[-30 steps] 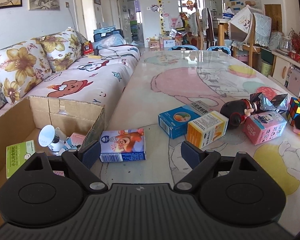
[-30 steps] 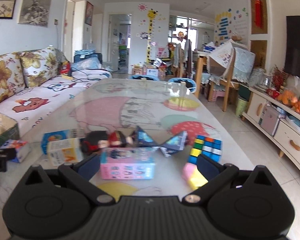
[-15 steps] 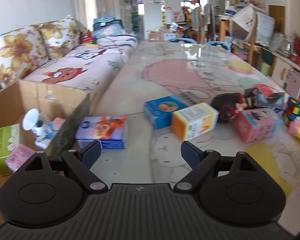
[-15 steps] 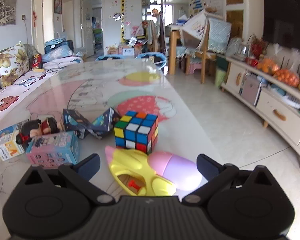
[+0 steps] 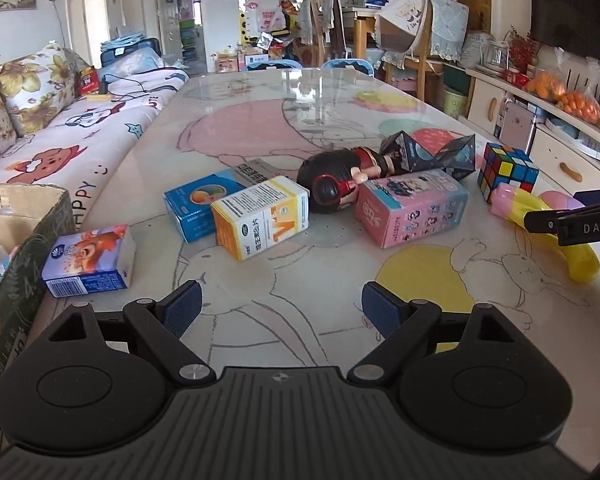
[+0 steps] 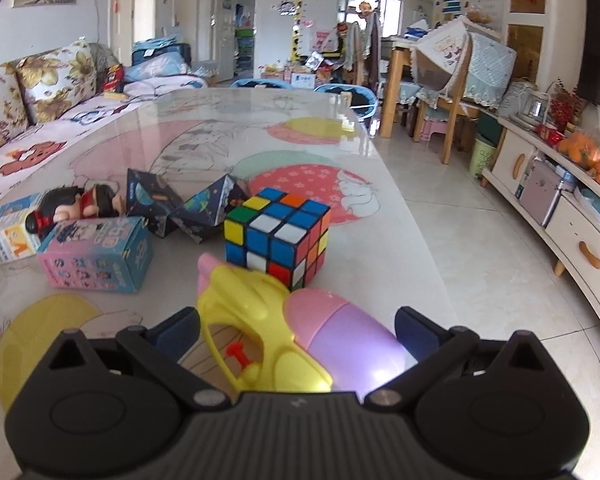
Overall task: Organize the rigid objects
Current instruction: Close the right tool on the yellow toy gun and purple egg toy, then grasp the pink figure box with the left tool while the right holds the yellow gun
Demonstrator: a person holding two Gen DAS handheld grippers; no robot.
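My right gripper (image 6: 296,330) is open, its fingers on either side of a yellow, pink and purple toy water gun (image 6: 284,332) lying on the table. A Rubik's cube (image 6: 278,238) sits just beyond it. My left gripper (image 5: 280,308) is open and empty above the table. Ahead of it lie a purple-blue carton (image 5: 90,262), a blue box (image 5: 202,208), a yellow-white box (image 5: 262,222), a doll (image 5: 340,186), a pink box (image 5: 412,212) and a dark folded puzzle (image 5: 432,156). The water gun (image 5: 556,224) and the right gripper's finger (image 5: 572,224) show at right.
A cardboard box (image 5: 24,224) with items inside stands at the table's left edge, next to a sofa (image 5: 60,128). The table's right edge (image 6: 428,240) drops to a tiled floor. A low cabinet (image 6: 560,208) lines the right wall.
The right gripper swung right from the pink box and moved forward around the water gun. The left gripper turned right, away from the cardboard box, toward the pile of boxes.
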